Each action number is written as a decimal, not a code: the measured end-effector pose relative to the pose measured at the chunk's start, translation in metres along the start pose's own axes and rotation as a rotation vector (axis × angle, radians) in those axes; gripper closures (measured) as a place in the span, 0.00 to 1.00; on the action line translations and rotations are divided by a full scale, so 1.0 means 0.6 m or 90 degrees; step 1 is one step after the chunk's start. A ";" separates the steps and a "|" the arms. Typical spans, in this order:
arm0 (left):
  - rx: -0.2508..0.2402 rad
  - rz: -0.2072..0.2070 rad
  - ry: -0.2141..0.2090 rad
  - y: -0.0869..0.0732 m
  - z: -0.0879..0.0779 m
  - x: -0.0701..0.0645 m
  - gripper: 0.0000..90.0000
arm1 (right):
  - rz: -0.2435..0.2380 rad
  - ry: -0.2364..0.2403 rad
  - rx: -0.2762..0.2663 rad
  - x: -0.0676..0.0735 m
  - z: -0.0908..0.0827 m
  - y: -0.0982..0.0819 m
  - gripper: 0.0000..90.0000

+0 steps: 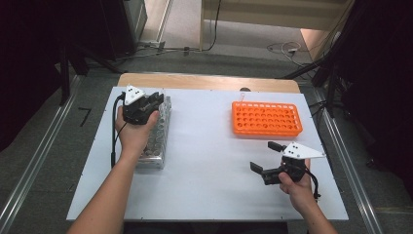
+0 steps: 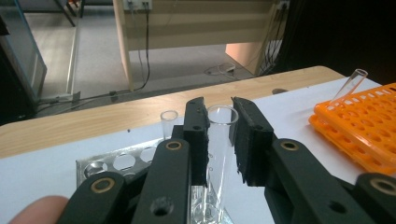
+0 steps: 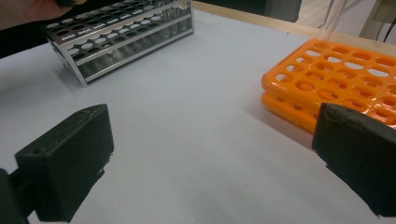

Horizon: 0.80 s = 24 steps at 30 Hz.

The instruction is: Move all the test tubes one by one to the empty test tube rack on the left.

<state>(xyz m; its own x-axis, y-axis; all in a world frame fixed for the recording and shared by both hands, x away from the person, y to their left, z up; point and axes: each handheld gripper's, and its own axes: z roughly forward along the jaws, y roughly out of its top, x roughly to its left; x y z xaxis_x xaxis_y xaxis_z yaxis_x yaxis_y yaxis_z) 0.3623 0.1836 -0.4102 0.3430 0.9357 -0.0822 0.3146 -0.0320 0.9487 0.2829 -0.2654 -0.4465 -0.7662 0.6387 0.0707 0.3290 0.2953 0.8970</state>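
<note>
My left gripper (image 1: 157, 100) hovers over the far end of a metal test-tube rack (image 1: 157, 139). In the left gripper view it (image 2: 219, 106) is shut on a clear glass test tube (image 2: 219, 140), which stands upright between the pads. The tube's lower end reaches down to the metal rack (image 2: 119, 161); I cannot tell whether it sits in a hole. A second glass tube (image 2: 168, 122) stands in the rack just beyond. My right gripper (image 1: 263, 156) rests low at the table's front right, open, with nothing between its jaws (image 3: 210, 154).
An orange tube rack (image 1: 266, 118) stands at the back right of the white table top (image 1: 209, 161), with one tilted tube (image 2: 351, 83) in its far corner. The wooden table edge (image 1: 209, 82) runs along the back.
</note>
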 end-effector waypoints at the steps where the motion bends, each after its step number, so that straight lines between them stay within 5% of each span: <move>1: 0.004 0.002 0.006 -0.001 0.001 0.000 0.84 | 0.000 0.001 -0.001 0.000 0.000 0.000 0.00; 24: 0.108 -0.006 0.019 -0.021 0.025 0.002 0.84 | -0.001 -0.002 0.000 -0.001 0.001 0.000 0.00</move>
<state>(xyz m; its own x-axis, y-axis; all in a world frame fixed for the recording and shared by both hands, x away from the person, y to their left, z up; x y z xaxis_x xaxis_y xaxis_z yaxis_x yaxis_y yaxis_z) 0.3720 0.1797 -0.4269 0.3130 0.9464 -0.0791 0.4635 -0.0795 0.8825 0.2835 -0.2653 -0.4470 -0.7654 0.6400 0.0676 0.3274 0.2968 0.8970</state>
